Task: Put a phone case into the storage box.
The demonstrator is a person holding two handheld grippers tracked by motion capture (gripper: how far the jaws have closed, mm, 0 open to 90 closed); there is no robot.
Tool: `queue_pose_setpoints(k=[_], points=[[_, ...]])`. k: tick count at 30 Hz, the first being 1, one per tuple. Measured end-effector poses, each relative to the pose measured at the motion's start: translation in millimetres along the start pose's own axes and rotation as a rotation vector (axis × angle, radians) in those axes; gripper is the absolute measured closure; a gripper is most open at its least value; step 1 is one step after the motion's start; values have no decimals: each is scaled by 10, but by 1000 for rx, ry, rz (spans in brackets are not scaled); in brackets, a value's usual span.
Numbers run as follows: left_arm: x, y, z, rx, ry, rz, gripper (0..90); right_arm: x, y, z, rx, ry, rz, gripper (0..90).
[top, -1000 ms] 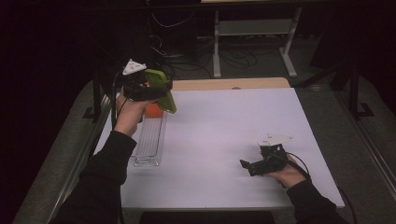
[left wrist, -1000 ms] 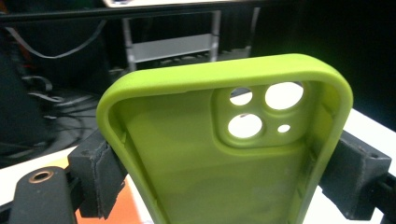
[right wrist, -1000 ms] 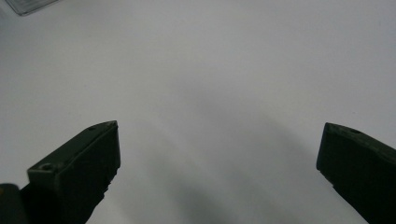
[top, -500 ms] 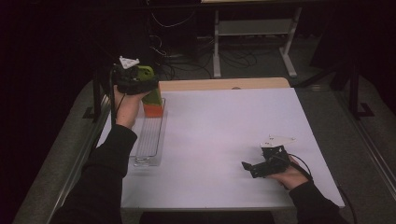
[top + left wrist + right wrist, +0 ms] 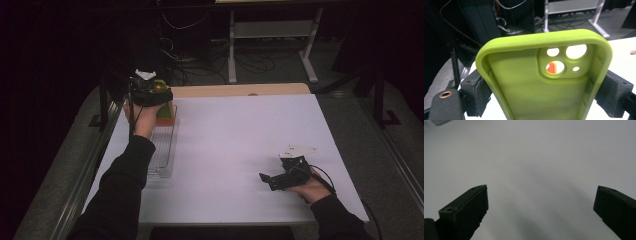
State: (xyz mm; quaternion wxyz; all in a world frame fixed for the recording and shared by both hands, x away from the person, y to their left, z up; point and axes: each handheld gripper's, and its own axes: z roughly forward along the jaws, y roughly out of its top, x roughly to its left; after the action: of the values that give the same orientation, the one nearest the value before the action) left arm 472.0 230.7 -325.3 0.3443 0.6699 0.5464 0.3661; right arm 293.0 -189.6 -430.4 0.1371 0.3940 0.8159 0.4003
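Note:
My left gripper [image 5: 150, 92] is shut on a lime-green phone case [image 5: 161, 85], held above the far end of a clear tray [image 5: 162, 150]. In the left gripper view the case [image 5: 536, 82] stands upright with its open side toward the camera, and the black pads [image 5: 477, 92] press on its two long edges. An orange thing [image 5: 166, 116] sits at the tray's far end, just under the case; it also shows through a camera hole [image 5: 551, 68]. My right gripper [image 5: 267, 179] rests open on the white table at the near right, nothing between its jaws [image 5: 541, 202].
The white tabletop [image 5: 250, 130] stretches between the two hands. A wooden strip [image 5: 240, 90] runs along its far edge. Beyond it stand a metal frame [image 5: 270, 35] and loose cables on a dark floor. Grey rails border the table's left and right sides.
The left hand turned and sank toward the tray's far end; the green case, which stuck out to the right, now points away over the orange thing. The right hand stayed still.

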Motion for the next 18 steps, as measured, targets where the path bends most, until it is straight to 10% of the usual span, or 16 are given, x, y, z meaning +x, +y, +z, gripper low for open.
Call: queue_pose_setpoints(k=[18], points=[[-21,-199,240,70,39,-26,128,15,5,6,2,5,7,0]])
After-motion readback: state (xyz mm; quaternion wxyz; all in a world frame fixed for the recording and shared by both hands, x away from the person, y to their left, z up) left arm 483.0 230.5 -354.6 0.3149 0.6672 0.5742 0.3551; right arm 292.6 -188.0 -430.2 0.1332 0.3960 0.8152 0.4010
